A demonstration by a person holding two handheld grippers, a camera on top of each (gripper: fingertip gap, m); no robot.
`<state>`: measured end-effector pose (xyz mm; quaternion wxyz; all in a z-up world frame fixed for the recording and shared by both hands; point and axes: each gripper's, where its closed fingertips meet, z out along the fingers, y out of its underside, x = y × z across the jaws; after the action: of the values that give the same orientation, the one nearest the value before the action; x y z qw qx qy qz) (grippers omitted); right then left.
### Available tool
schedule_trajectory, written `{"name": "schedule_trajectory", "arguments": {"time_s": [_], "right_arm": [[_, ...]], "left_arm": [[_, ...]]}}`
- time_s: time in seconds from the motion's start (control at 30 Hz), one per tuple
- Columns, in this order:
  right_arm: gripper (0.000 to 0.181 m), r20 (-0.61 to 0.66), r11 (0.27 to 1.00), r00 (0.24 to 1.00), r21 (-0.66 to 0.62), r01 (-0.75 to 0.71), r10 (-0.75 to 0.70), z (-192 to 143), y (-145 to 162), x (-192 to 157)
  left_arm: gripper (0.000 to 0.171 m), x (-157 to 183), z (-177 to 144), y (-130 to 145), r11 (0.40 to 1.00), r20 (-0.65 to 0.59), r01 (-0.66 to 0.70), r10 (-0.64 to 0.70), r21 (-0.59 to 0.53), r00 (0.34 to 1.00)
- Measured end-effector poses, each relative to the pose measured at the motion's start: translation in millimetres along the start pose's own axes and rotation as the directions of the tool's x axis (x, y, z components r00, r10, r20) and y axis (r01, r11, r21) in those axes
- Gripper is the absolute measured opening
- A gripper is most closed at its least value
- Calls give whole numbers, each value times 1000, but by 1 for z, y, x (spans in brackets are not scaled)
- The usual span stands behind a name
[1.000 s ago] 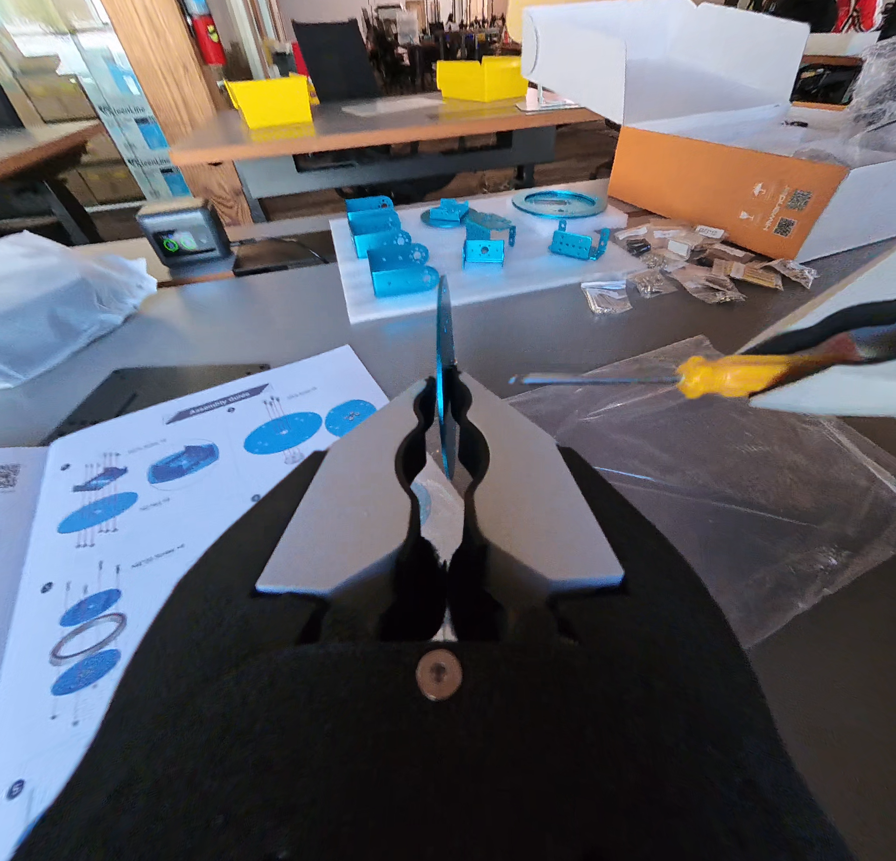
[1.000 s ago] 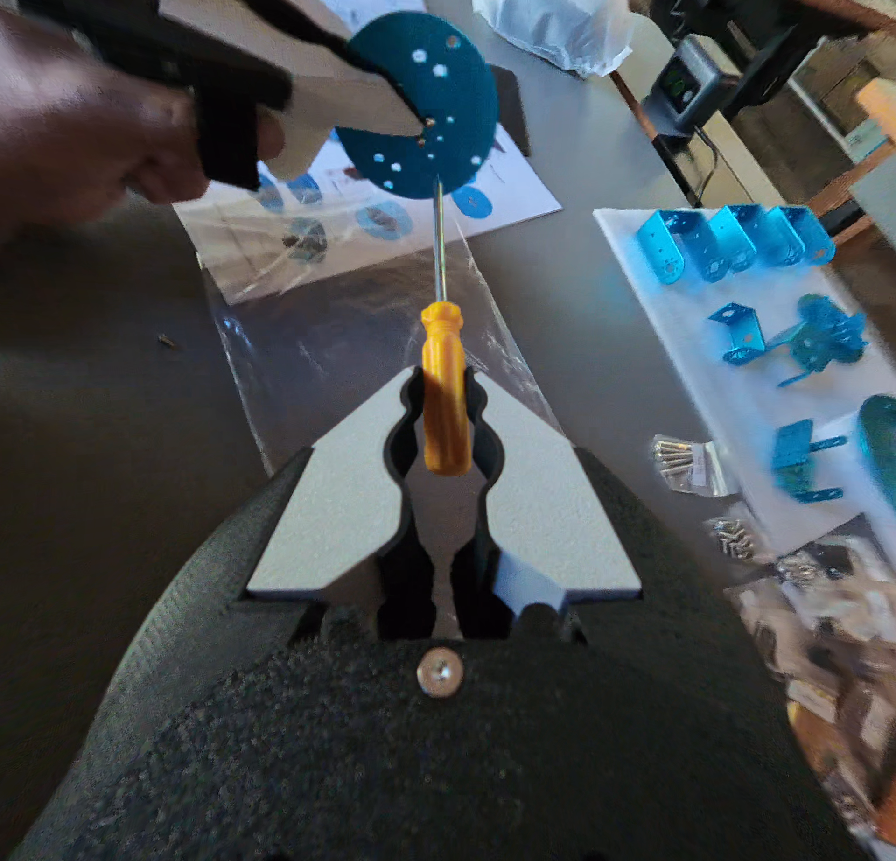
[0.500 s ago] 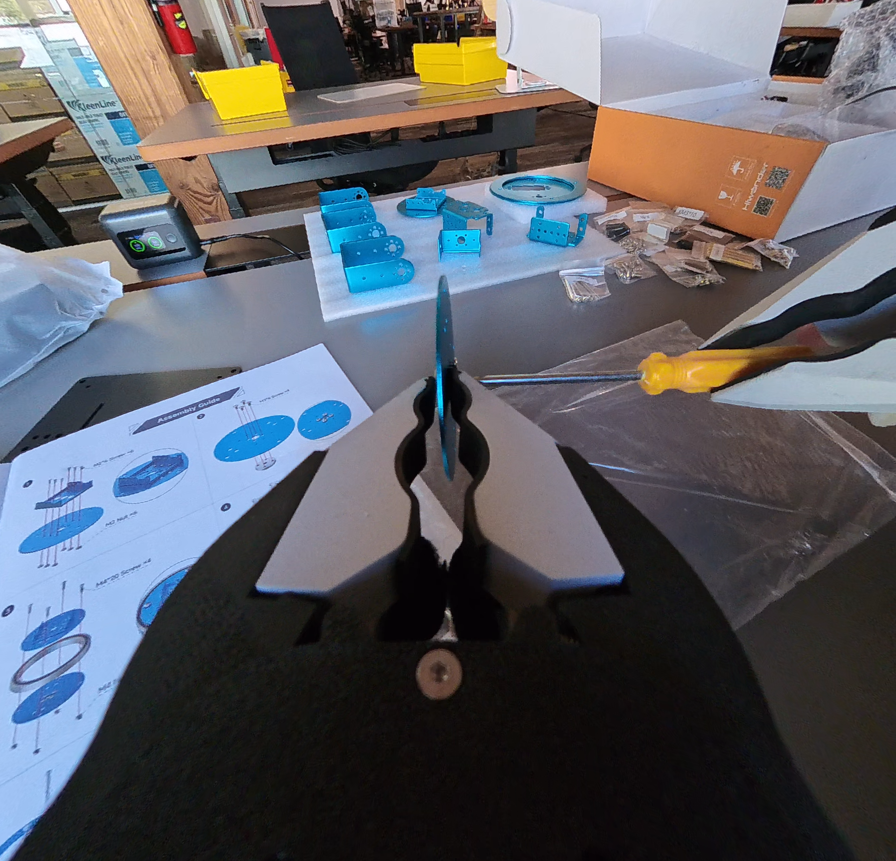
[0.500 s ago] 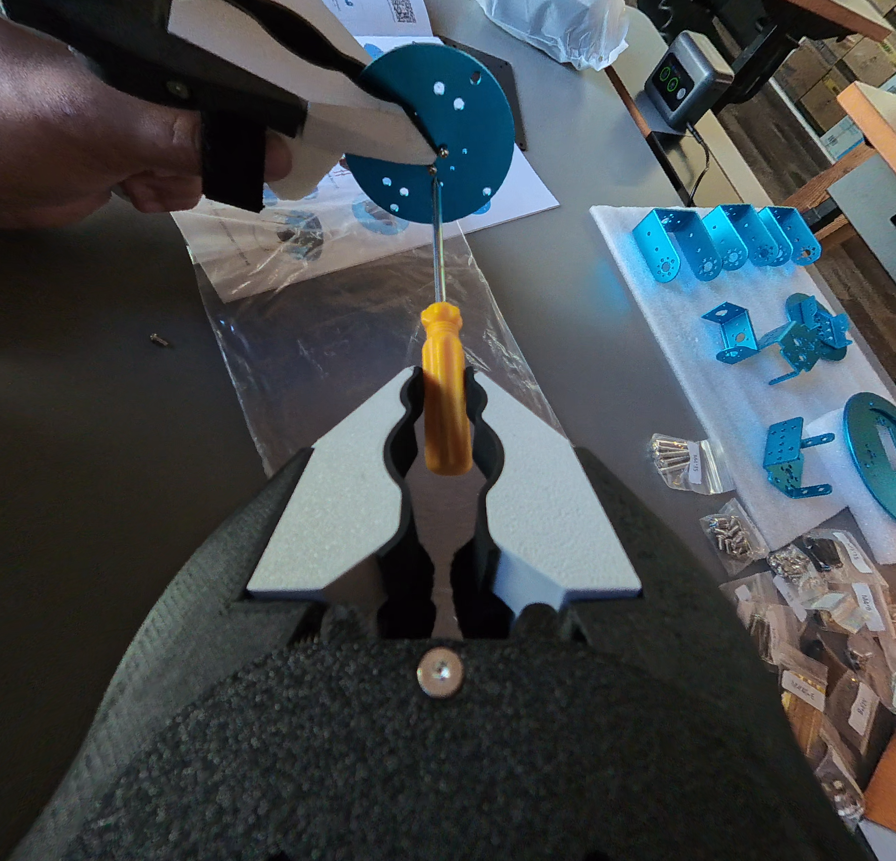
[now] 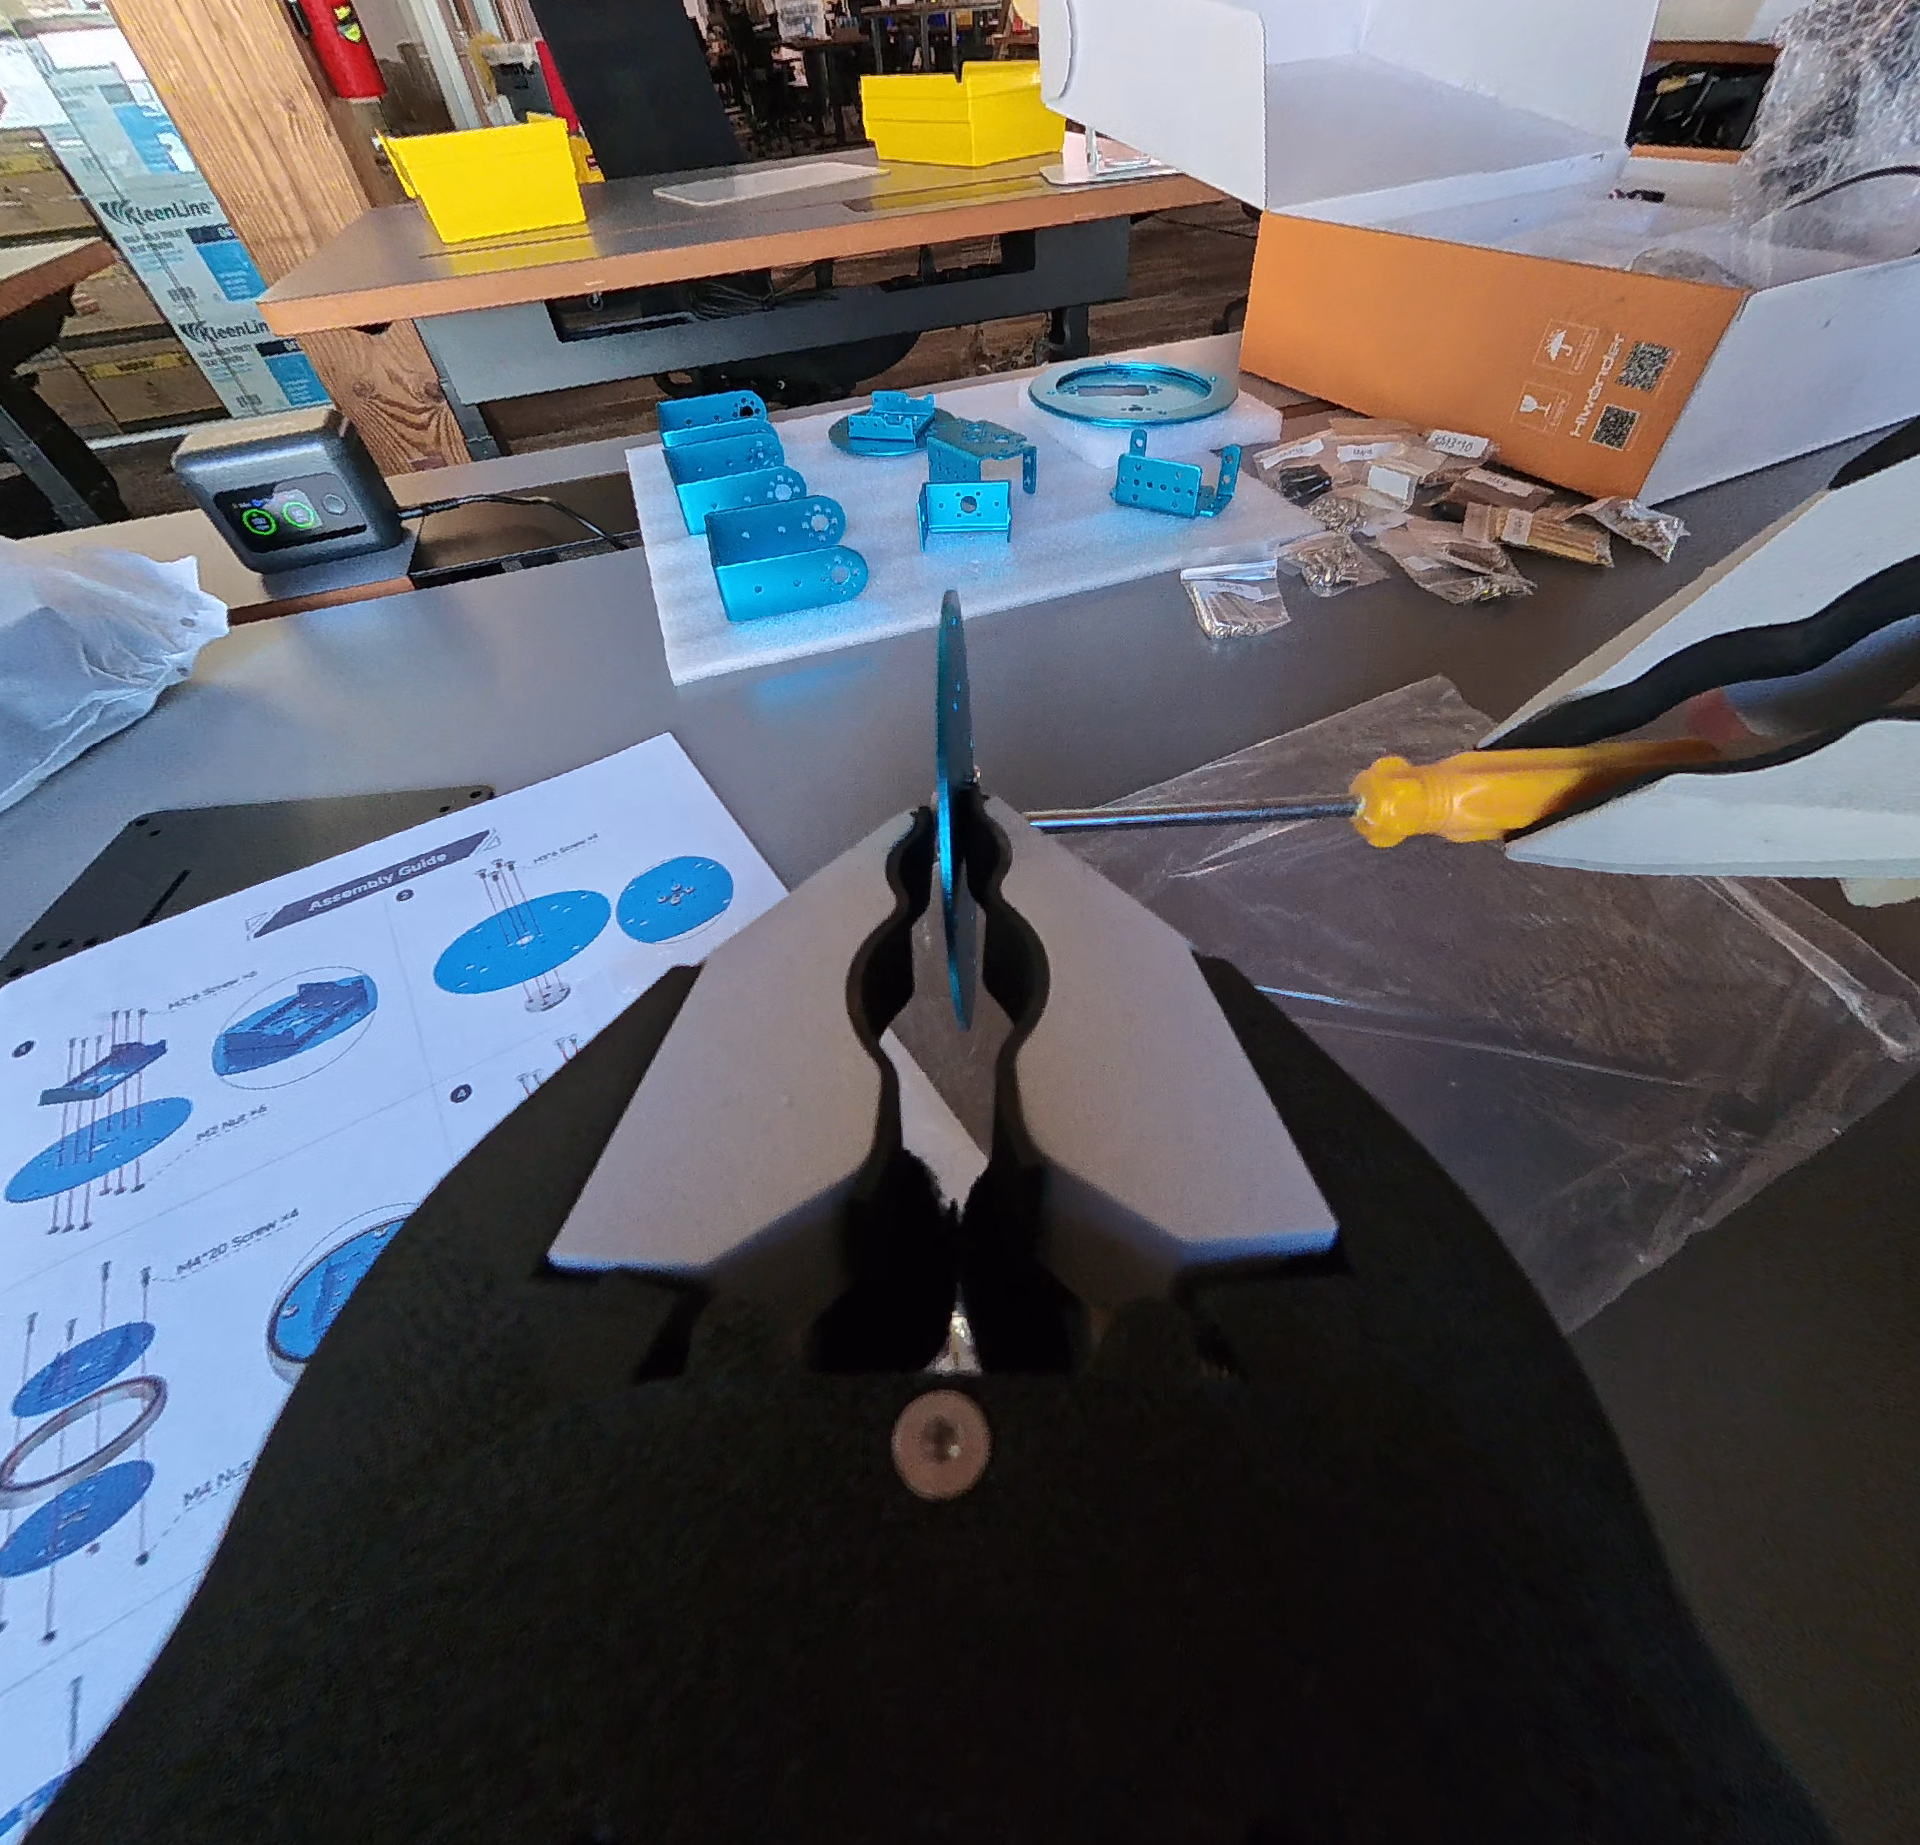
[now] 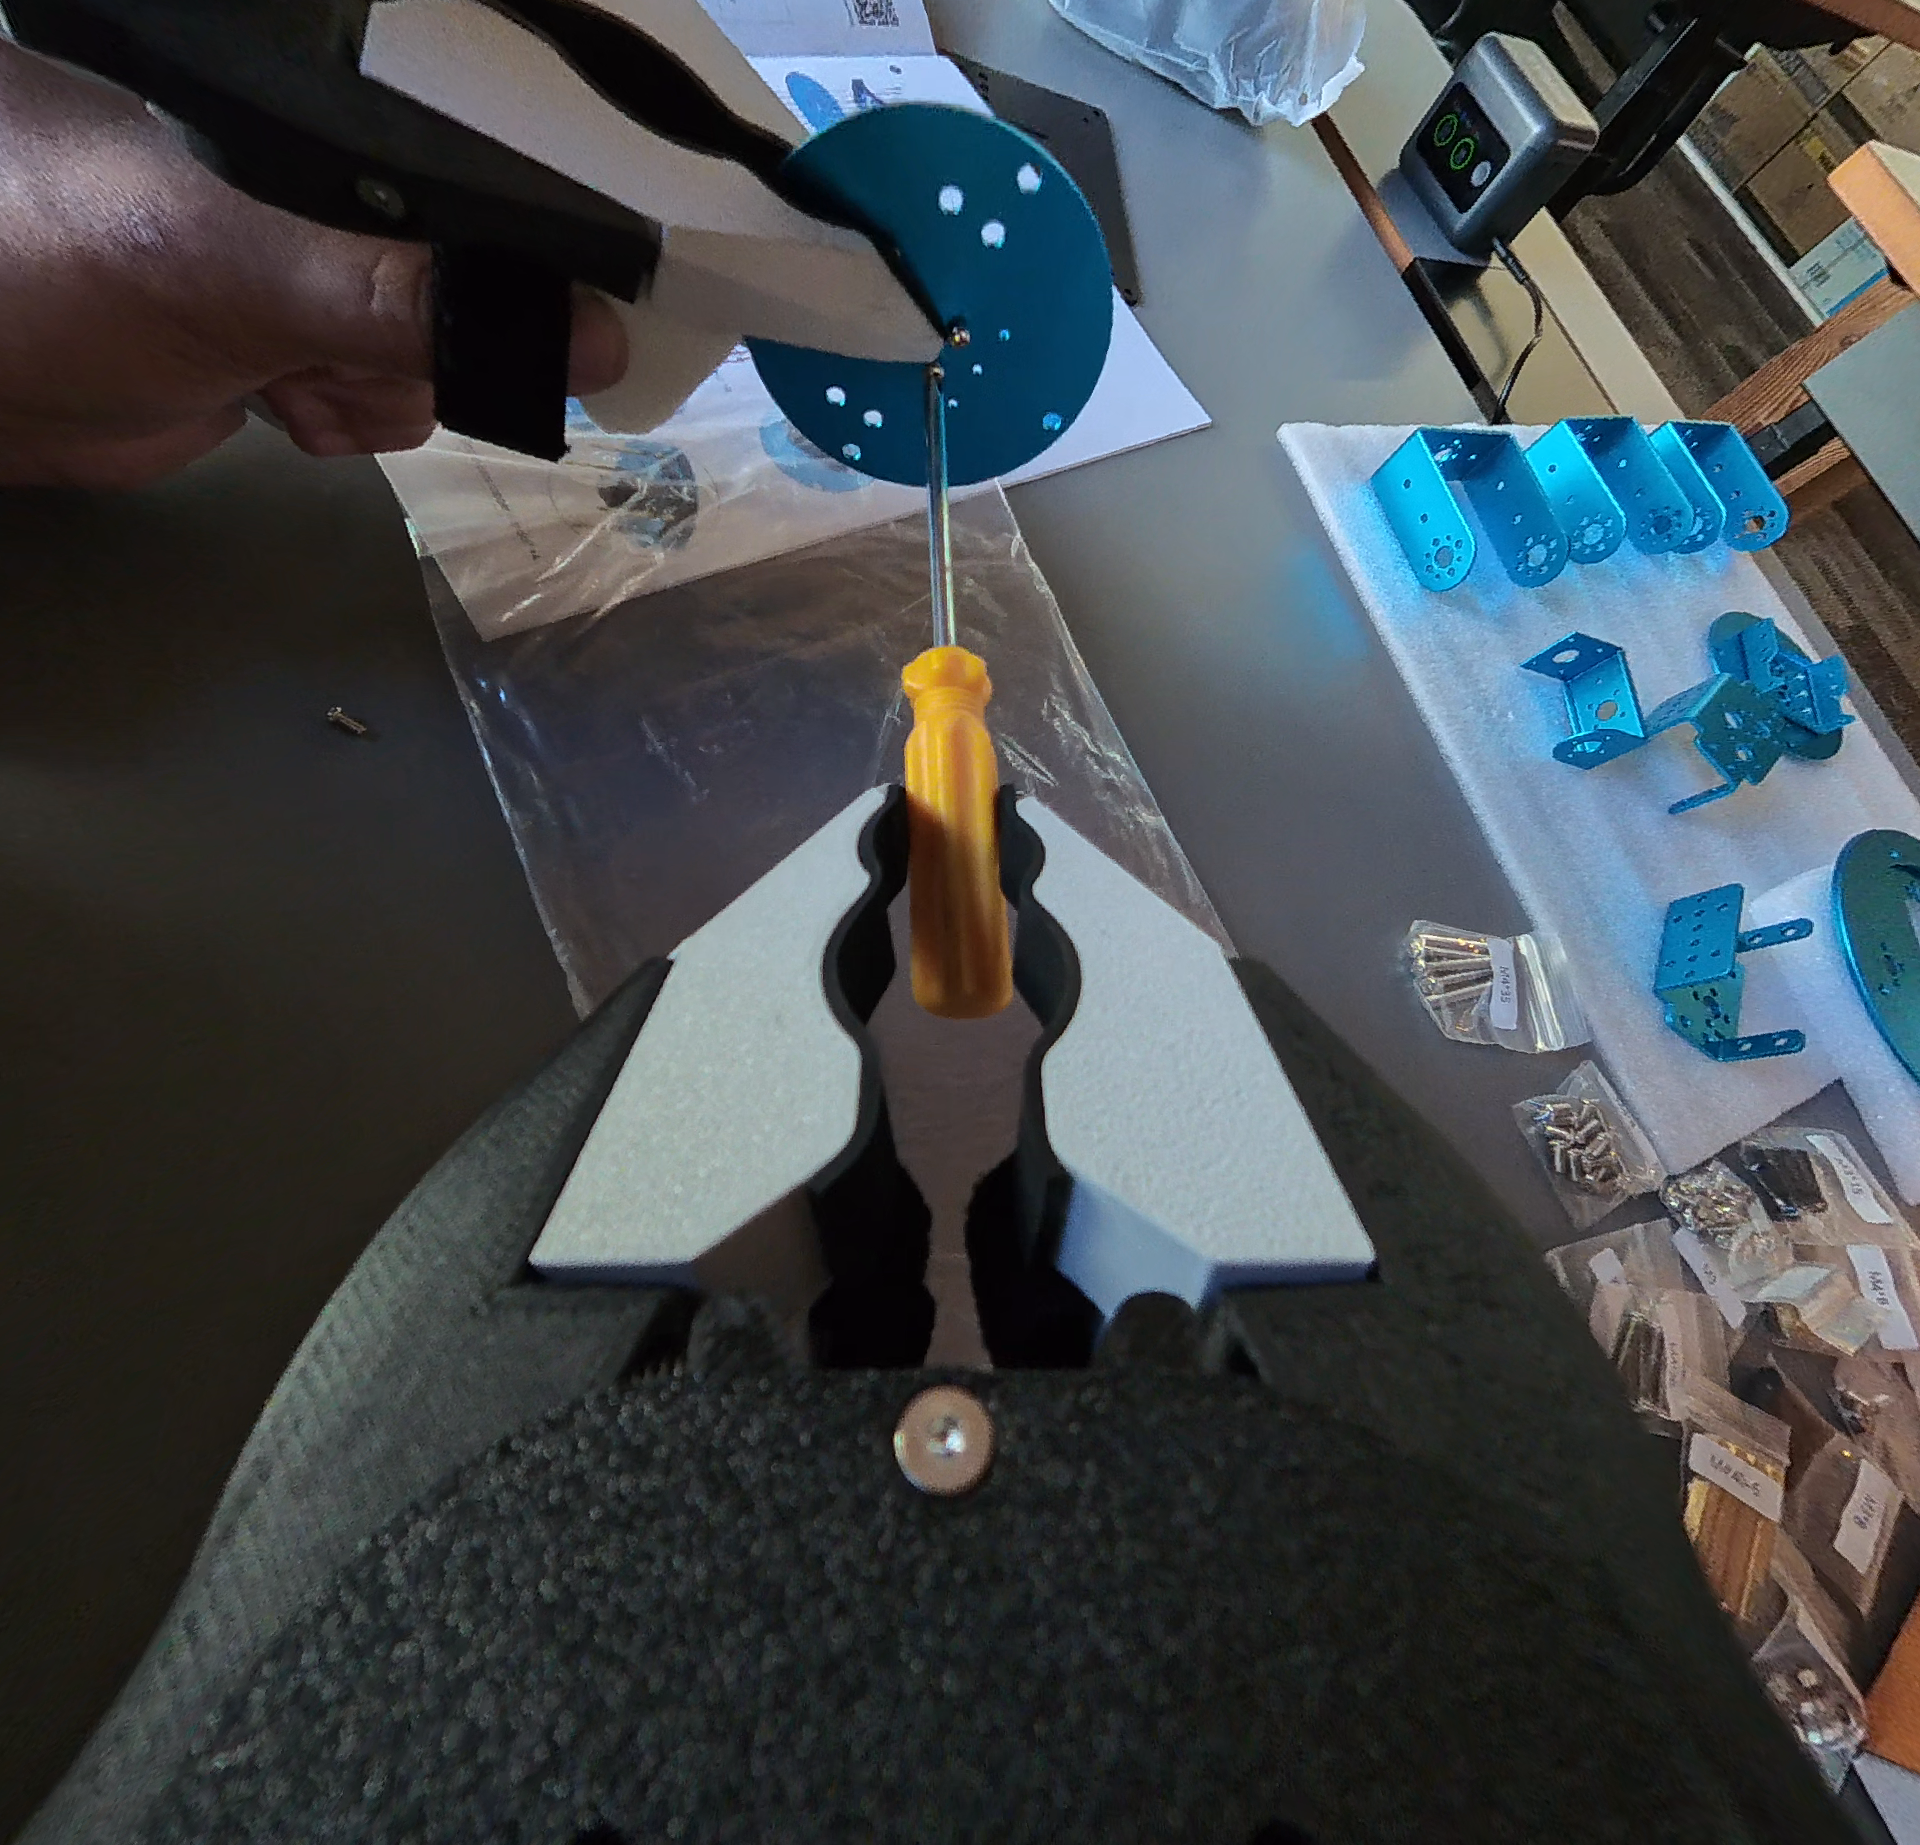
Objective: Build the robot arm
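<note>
The left gripper (image 5: 954, 839) is pinching a thin round blue metal disc (image 6: 966, 299), drilled with small holes, held on edge above a grey table (image 5: 520, 673). The right gripper (image 6: 948, 819) is clamping a glossy yellow-handled screwdriver (image 6: 956, 860), its steel tip touching the disc's face. A printed assembly sheet (image 5: 260, 1047) and crinkled clear plastic bag (image 5: 1507, 1016) are lying beneath.

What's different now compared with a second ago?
Little changed. The screwdriver in the right hand-held gripper closed in, and its tip now appears to meet the blue disc. Nothing was picked up or released: the left hand-held gripper still grips the disc edge-on, and the blue brackets lie unmoved.
</note>
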<state>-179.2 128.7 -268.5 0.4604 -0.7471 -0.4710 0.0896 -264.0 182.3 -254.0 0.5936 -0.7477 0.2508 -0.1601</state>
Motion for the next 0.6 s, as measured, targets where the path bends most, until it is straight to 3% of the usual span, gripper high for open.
{"name": "schedule_trajectory", "arguments": {"time_s": [0.1, 0.17, 0.33, 0.43, 0.6], "right_arm": [[16, 28, 999, 999, 0, -34, 34, 1, 0, -3], [16, 104, 991, 986, 6, -132, 130, 1, 0, -8], [16, 320, 908, 859, -14, -418, 400, -3, -2, -13], [16, 447, 840, 743, -37, -542, 499, -8, -8, -18], [16, 688, 686, 415, -166, -708, 595, -22, -21, -33]], "left_arm": [[6, 0, -1, -1, 1000, 12, -15, 15, 6, 1000], [5, 0, -3, -5, 999, 25, -34, 33, 25, 999], [6, 5, -9, -17, 989, 38, -116, 113, 91, 993], [5, 7, -15, -27, 972, 70, -188, 180, 138, 981], [6, 19, -40, -57, 909, 40, -237, 238, 342, 971]]}}
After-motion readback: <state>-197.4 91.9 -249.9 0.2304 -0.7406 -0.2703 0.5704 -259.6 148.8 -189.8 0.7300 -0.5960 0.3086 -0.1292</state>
